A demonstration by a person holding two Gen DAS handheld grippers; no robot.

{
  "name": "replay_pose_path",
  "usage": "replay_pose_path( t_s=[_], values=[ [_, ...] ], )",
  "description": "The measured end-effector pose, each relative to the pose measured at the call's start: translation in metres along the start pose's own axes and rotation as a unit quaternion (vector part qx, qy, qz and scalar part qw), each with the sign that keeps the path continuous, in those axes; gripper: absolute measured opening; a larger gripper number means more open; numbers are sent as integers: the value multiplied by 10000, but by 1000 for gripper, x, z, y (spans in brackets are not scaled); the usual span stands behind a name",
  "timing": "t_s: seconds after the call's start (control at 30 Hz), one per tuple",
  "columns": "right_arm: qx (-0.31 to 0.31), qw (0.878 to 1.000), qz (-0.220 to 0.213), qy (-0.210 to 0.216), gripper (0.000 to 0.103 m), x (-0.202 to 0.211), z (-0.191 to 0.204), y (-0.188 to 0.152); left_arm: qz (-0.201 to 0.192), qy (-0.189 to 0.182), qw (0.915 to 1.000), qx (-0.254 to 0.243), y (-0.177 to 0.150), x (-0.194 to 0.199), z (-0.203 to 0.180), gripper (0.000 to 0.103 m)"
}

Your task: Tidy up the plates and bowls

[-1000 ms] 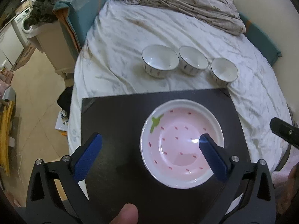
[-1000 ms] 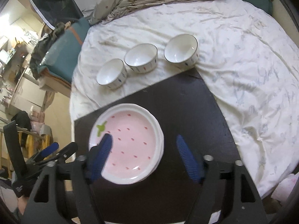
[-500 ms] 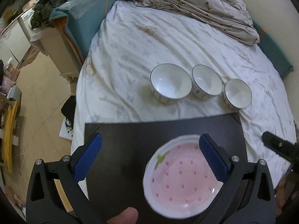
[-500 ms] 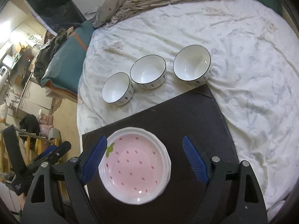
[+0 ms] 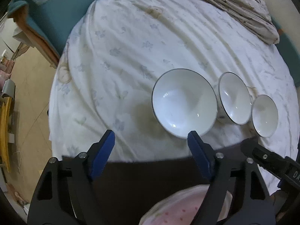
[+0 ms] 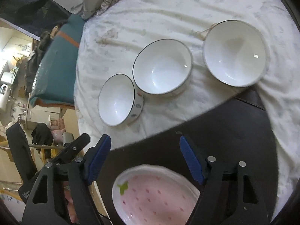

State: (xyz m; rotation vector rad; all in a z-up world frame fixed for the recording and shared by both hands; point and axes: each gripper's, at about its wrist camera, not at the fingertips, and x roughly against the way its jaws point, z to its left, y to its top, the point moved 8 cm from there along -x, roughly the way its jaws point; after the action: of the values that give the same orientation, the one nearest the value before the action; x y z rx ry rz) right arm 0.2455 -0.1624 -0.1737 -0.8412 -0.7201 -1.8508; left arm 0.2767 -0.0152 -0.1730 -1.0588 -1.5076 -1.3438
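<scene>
hovering above the bed sheet (image 5: 131, 56), left tool (image 5: 151, 140) spread wide, grasping nothing; right tool (image 6: 144, 148) likewise released. three white bowls (image 6: 162, 66) sit in a row at 12 o'clock. pink strawberry plate (image 6: 155, 196) rests on the dark board (image 6: 234, 131) at 6 o'clock.

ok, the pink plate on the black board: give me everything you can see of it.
The pink plate looks like glazed ceramic: a white, slightly wavy rim around a pink well dotted with small red seed marks and a green leaf sprig at its left, like a strawberry. It sits upright and empty on the black board, near the board's close edge. Nothing grips it; the right tongs hang open above it. Its near part is cut off by the frame.
</scene>
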Motion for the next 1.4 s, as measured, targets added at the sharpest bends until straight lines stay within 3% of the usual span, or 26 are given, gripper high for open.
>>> replay_pose_path(
  t_s=[0.1, 0.17, 0.27, 0.4, 0.6, 0.67, 0.73, 0.93, 1.4],
  values=[
    [-83, 9999, 80, -8, 70, -20, 2, 9, -11, -5, 10000, -12, 10, -11, -1, 60],
    [-95, 9998, 199, 21, 57, -34, 4, 13, 17, -20, 10000, -89, 14, -19, -3, 53],
    [-157, 9995, 284, 45, 48, -48, 6, 16, 94, 80, 9999, -118, 17, -31, -2, 41],
    [-156, 9994, 302, -86, 43, -60, 5, 20, 203, 108, 9997, 50, 19, -44, 7, 30],
    [-79, 9990, 376, -213, 37, -74, 5, 22, 354, 55, 9994, 40, 21, -61, 6, 26],
    [-45, 9989, 395, -237, 34, -77, 6, 22, 444, 29, 9990, 19, 20, -67, 4, 21],
    [-7, 9988, 426, -241, 31, -81, 8, 21, 593, -56, 9982, -14, 17, -75, 1, 9],
    [246, 9978, 553, -285, 19, -92, 16, 14, 547, 18, 9985, -99, 11, -71, -3, 8],
    [542, 9976, 372, -216, 17, -68, 31, -7, 362, 120, 9988, -291, -10, -22, 0, 9]
  ],
)
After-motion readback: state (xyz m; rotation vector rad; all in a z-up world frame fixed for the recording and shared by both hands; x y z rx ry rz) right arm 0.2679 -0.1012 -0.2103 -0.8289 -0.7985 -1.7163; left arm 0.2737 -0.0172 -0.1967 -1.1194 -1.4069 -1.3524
